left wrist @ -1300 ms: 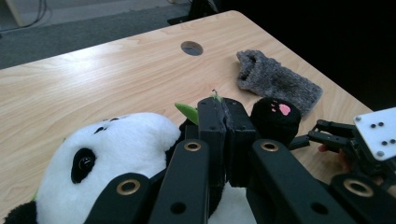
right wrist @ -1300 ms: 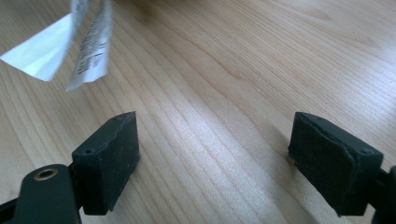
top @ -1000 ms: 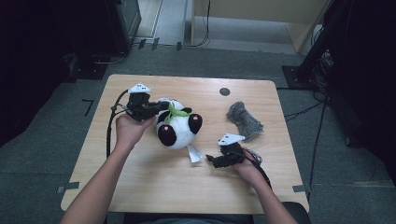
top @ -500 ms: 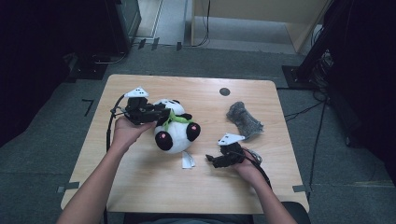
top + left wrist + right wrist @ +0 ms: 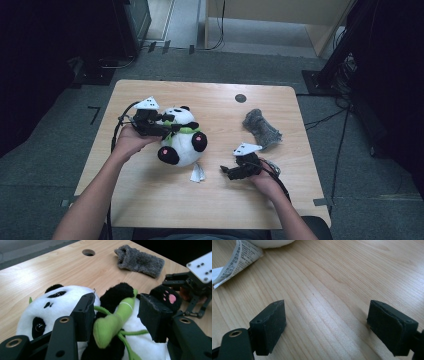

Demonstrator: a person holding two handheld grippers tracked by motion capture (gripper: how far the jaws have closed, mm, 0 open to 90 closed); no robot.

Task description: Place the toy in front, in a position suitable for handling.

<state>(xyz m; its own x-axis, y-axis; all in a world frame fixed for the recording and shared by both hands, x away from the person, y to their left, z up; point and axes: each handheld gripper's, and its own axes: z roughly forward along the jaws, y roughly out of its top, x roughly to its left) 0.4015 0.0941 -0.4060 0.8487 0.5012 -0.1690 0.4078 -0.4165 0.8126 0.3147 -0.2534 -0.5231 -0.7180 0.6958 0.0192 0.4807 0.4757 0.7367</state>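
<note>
A plush panda (image 5: 182, 142) lies on the wooden table (image 5: 165, 205), head toward the far side and feet toward me. It hugs a green bamboo stalk (image 5: 112, 322). My left gripper (image 5: 172, 129) sits over its chest. In the left gripper view that gripper (image 5: 117, 312) stands open, its jaws on either side of the stalk and the black arm (image 5: 117, 293) with a gap beside the right jaw. My right gripper (image 5: 225, 171) rests low at the panda's right, open (image 5: 327, 322) over bare wood. The panda's printed label (image 5: 237, 260) lies just ahead of it.
A grey knitted sock (image 5: 261, 127) lies crumpled at the right rear of the table, also seen in the left gripper view (image 5: 140, 261). A round cable hole (image 5: 240, 98) sits near the far edge. The white label (image 5: 197, 173) trails from the panda toward the front.
The panda has turned and come down onto the table, its head now at the far side and its feet facing me. The left gripper shifted slightly with it. The right gripper stayed put.
</note>
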